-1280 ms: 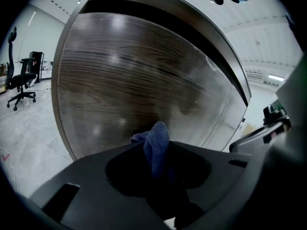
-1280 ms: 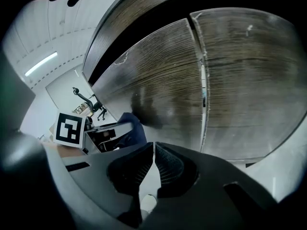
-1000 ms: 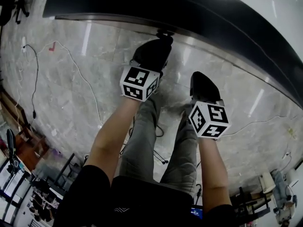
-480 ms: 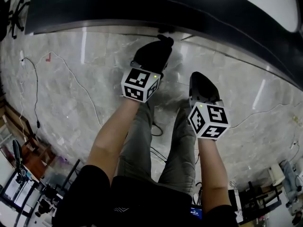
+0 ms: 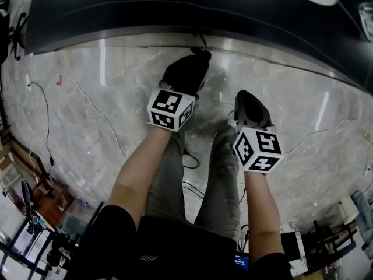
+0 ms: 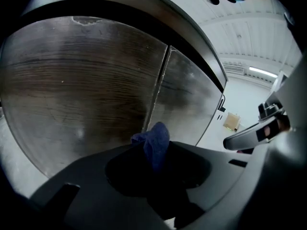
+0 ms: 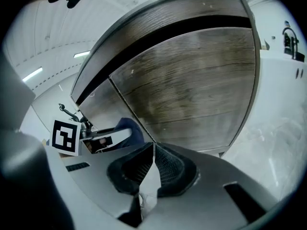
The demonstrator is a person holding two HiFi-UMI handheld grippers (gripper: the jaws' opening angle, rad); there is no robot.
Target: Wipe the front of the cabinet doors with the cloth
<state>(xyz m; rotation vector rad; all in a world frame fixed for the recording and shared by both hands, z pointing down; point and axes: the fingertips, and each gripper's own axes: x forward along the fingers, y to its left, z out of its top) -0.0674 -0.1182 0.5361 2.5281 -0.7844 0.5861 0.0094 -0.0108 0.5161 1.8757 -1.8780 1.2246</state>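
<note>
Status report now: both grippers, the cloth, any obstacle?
Left gripper shut on blue cloth. Right gripper shut, empty. Cabinet doors ahead, nothing in the way.

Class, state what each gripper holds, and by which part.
Left gripper pinches the blue cloth at a bunched fold; right gripper, jaws together, holds nothing.

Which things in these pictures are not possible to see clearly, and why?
Cloth: left gripper view shows only a blue tip; the left gripper covers the rest.
Head view: the gripper's body hides it wholly.
Whether cloth touches the doors: no view settles it.
Door fronts, head view: the cabinet is only a dark band, cut by the top edge.
</note>
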